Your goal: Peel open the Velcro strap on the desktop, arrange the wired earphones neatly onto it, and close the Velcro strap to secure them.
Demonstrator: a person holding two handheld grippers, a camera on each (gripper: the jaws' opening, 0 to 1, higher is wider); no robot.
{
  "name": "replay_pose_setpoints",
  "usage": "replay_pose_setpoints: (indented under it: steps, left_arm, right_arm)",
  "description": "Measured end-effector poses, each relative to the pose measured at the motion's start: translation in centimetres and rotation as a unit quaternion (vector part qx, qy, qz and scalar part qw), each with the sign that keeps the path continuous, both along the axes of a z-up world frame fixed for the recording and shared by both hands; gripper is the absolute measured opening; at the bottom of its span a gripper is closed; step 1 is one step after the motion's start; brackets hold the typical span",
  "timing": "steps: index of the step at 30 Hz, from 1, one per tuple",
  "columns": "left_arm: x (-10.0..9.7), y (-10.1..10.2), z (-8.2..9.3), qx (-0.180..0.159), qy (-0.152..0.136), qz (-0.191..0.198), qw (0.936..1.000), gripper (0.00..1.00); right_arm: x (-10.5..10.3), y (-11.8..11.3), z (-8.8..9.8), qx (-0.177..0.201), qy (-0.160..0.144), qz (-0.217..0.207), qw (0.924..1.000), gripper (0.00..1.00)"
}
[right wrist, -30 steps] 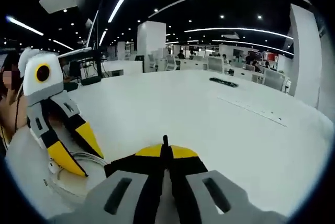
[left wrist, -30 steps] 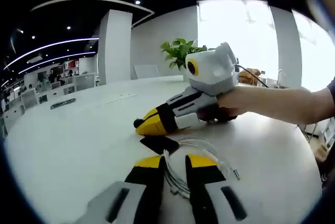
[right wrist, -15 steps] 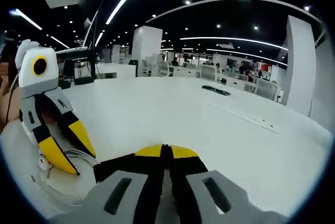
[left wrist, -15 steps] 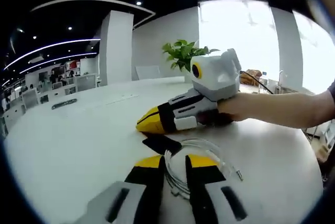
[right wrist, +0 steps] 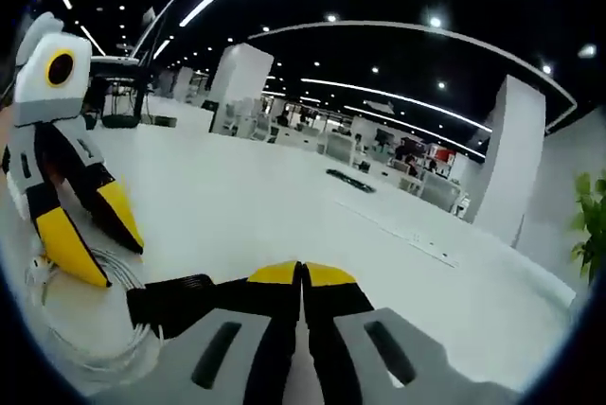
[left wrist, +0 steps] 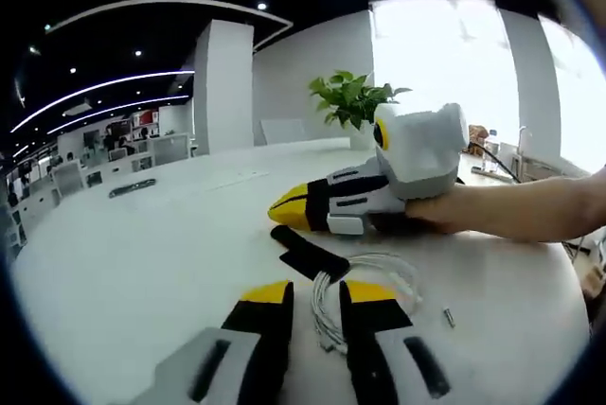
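One black Velcro strap lies beside one coiled earphones; left gripper fingers spread, right gripper fingers pressed together.

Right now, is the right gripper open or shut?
Shut. In the right gripper view the right gripper has its yellow tips pressed together, with the black Velcro strap beside them.

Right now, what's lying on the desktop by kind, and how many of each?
Velcro strap: 1
Wired earphones: 1 coiled set
Dark flat item far back on the table: 1
Total: 3
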State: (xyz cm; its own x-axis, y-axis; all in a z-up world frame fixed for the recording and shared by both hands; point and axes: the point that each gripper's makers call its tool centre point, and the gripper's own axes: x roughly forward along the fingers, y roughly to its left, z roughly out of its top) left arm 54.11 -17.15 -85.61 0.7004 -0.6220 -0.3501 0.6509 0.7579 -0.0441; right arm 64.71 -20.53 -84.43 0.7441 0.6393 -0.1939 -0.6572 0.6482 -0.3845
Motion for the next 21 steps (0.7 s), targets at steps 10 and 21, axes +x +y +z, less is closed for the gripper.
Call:
replay_pose_setpoints:
  steps: [10,21]
  left_arm:
    - [0.1,0.4,0.8,-0.006,-0.013,0.017,0.9998,0.27]
    - [0.3,0.5,0.7,-0.004,-0.011,0.023,0.9997,0.33]
  right_arm:
    - [0.6,-1.1,0.0,0.043,0.044,-0.026,0.9978,0.11]
    - [0.3,-1.4,0.1,0.05,0.051,-0.033,0.9969,0.16]
